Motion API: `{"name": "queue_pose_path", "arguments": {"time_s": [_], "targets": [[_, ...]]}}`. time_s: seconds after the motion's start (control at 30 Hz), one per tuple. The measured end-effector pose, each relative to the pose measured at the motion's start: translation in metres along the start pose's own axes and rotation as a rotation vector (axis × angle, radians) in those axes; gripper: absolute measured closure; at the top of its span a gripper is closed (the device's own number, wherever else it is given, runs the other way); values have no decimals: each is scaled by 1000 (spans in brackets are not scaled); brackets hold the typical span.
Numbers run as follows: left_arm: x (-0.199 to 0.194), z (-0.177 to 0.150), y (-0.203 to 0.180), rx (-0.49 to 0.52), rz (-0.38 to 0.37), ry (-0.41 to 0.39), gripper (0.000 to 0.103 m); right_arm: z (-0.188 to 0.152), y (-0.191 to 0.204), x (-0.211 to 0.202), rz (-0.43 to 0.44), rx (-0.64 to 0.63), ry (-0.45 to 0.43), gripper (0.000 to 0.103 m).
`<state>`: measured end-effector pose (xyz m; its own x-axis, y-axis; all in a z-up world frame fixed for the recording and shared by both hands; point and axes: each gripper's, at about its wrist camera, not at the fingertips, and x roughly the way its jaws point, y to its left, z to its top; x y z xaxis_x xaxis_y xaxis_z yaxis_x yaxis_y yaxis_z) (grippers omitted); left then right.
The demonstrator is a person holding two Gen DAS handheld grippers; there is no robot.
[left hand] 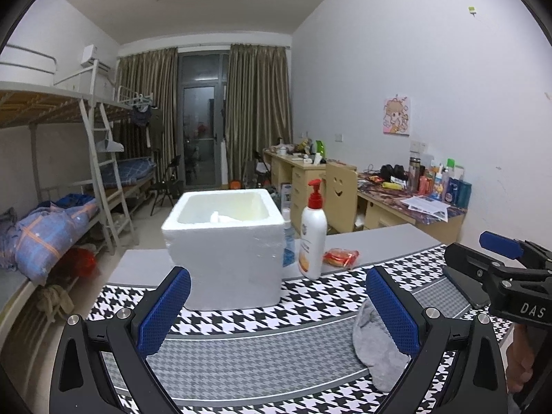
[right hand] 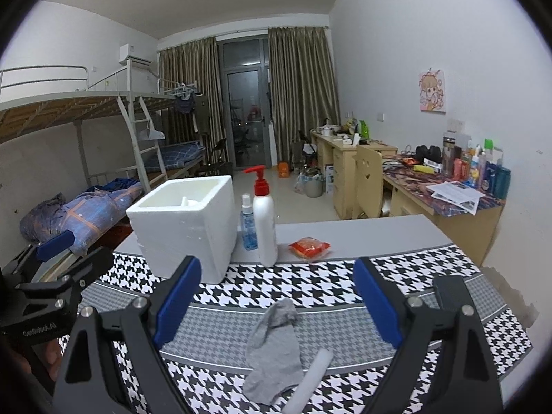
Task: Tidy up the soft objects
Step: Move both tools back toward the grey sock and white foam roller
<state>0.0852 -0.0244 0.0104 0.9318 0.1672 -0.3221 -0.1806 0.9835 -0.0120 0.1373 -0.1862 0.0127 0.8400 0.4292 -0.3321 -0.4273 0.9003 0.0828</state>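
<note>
A grey sock (right hand: 274,348) lies crumpled on the houndstooth cloth (right hand: 310,286), between and just below the fingers of my right gripper (right hand: 277,302), which is open and empty. A white rolled item (right hand: 312,377) lies beside the sock, to its right. In the left wrist view the same sock (left hand: 374,345) sits behind the right finger of my open left gripper (left hand: 277,305). A white foam box (left hand: 224,241) stands ahead of the left gripper; something white lies inside it. The right gripper's body (left hand: 500,276) shows at the right edge of that view.
A white pump bottle with a red top (right hand: 264,220), a small blue spray bottle (right hand: 248,224) and a red snack packet (right hand: 309,247) stand behind the cloth on the grey table (right hand: 362,234). Bunk beds line the left wall, cluttered desks the right.
</note>
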Motion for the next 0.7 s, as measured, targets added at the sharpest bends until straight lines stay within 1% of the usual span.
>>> {"name": "queue_pose_path", "arguments": {"time_s": [0.27, 0.7], "targets": [[5, -6, -8, -11, -39, 13, 1, -13, -11, -6, -47, 21, 8, 11], [17, -18, -23, 12, -72, 61, 1, -27, -21, -3, -72, 22, 20, 11]]}}
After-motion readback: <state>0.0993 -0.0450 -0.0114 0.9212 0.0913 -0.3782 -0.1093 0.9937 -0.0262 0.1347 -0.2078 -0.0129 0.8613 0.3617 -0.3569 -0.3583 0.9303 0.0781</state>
